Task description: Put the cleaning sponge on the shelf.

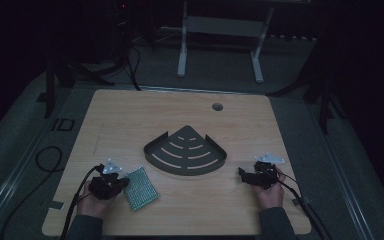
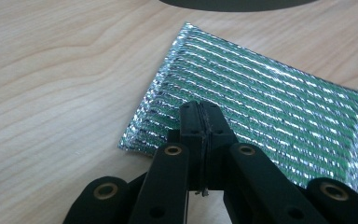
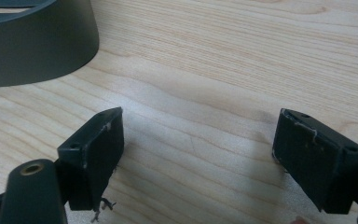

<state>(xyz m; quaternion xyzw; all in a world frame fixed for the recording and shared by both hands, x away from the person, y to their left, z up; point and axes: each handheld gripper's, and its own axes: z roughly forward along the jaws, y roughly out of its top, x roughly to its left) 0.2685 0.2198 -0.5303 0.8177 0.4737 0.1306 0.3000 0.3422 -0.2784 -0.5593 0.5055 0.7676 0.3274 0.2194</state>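
Black jaws of my left claw [image 2: 200, 112] pinch shut on the near edge of the green foil pad [image 2: 261, 112]; thin grip may slip. Right claw [image 3: 198, 158] gapes empty.

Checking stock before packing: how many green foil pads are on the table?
1. The pad lies at the table's near left, beside the left gripper.
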